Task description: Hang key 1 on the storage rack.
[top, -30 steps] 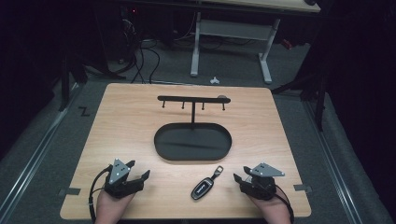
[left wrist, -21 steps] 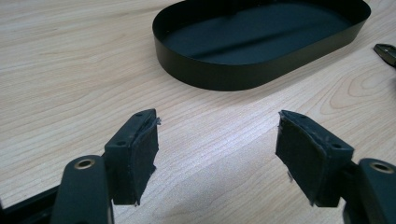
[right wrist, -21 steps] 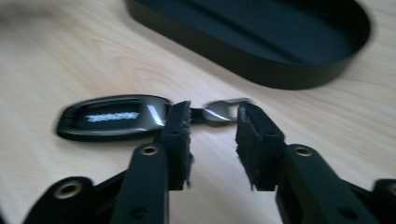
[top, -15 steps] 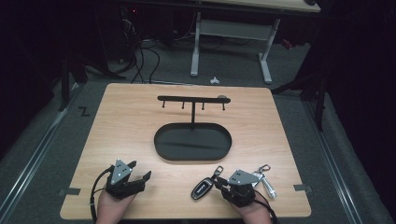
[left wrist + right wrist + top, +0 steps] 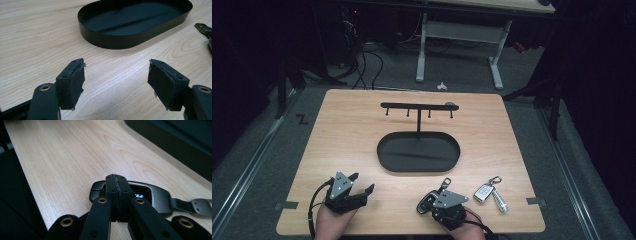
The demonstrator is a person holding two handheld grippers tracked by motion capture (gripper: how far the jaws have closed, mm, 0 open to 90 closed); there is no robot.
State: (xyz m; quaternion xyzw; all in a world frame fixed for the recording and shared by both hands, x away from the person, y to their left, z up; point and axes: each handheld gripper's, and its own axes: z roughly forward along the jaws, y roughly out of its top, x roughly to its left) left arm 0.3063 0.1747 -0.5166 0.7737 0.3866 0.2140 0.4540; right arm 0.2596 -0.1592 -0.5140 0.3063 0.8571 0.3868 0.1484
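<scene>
A black key fob [image 5: 427,201] with a strap lies near the table's front edge; in the right gripper view the fob [image 5: 150,197] sits just under and behind my jaw tips. My right gripper [image 5: 430,208] points left over it. Its jaws have just been closing and now meet pad to pad, with nothing between them [image 5: 116,180]. A silver key fob with a key [image 5: 486,192] lies to its right. My left gripper [image 5: 363,183] rests open at the front left, with bare wood between its pads [image 5: 116,82].
A black oval tray [image 5: 418,165] sits mid-table, and a black hook rack [image 5: 418,106] rises from its far side. In the left gripper view the tray [image 5: 130,37] is straight ahead. The table's front edge is close to both hands.
My right gripper has slid left along the front edge to the black fob, uncovering the silver key fob, and its jaws have closed. The left gripper has stayed put.
</scene>
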